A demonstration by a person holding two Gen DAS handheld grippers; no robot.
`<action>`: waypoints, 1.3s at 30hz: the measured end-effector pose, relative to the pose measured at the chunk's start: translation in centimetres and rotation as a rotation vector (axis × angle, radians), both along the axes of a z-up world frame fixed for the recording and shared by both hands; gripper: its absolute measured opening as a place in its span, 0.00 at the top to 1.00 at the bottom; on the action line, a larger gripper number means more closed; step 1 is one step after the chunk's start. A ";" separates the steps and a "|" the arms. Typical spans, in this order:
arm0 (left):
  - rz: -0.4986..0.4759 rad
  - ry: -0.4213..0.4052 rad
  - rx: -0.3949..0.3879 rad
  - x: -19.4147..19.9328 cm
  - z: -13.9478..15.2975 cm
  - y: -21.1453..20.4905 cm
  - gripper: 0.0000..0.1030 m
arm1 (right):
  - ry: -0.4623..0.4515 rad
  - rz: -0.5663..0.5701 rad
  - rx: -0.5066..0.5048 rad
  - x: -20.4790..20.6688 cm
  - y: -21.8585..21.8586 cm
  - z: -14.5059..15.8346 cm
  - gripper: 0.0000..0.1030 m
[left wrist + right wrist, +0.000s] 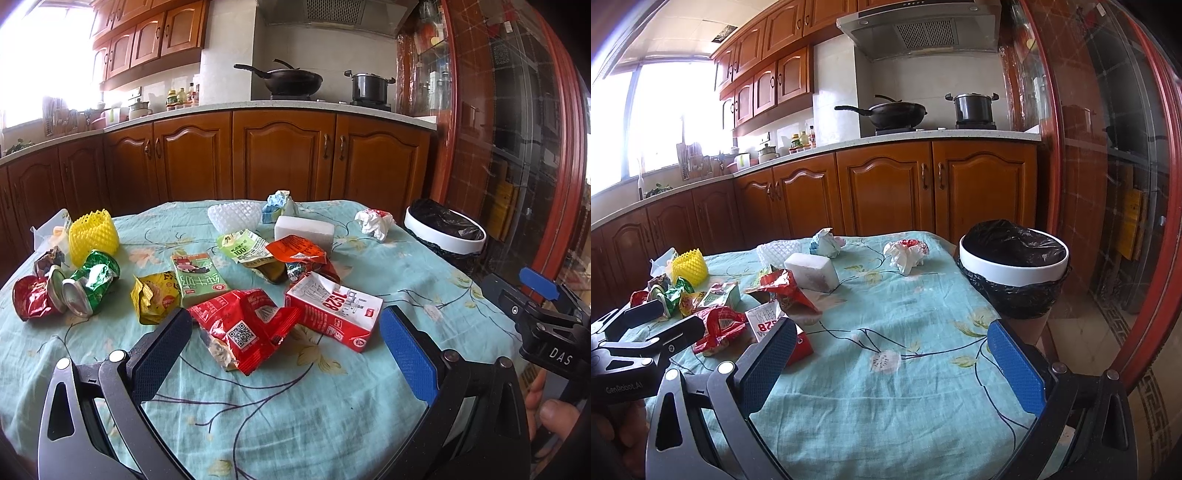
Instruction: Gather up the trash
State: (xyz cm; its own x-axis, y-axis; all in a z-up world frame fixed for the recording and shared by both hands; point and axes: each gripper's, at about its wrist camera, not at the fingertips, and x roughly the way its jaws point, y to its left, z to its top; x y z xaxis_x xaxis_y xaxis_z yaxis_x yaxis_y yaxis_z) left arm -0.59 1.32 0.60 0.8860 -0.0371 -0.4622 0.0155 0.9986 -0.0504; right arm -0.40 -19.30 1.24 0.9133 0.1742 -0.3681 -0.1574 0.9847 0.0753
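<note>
Trash lies spread over a table with a teal flowered cloth (295, 413). A red snack wrapper (247, 332) and a red-and-white milk carton (332, 314) lie just ahead of my left gripper (284, 332), which is open and empty above the cloth. My right gripper (892, 345) is open and empty over the cloth (886, 387), with the carton (764, 325) by its left finger. A white bin with a black liner (1014, 269) stands off the table's far right corner; it also shows in the left wrist view (445, 236).
Crushed red and green cans (66, 288), a yellow foam net (94, 236), a green carton (197, 277), a white foam block (304, 230) and crumpled paper (375, 221) lie on the table. Kitchen cabinets and a stove stand behind. A red-framed glass door is to the right.
</note>
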 end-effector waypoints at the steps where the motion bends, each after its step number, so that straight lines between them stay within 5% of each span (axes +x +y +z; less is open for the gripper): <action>1: 0.000 0.005 -0.006 0.1 0.0 0.1 0.00 | 0.004 0.002 0.002 0.1 0.0 0.0 0.00; 19: 0.037 0.046 -0.032 1.2 0.0 2.8 0.00 | 0.074 0.066 0.032 2.2 0.5 -0.3 0.00; 39: 0.067 0.277 -0.161 6.0 -2.9 7.3 0.22 | 0.228 0.457 -0.001 5.8 7.9 -2.6 0.12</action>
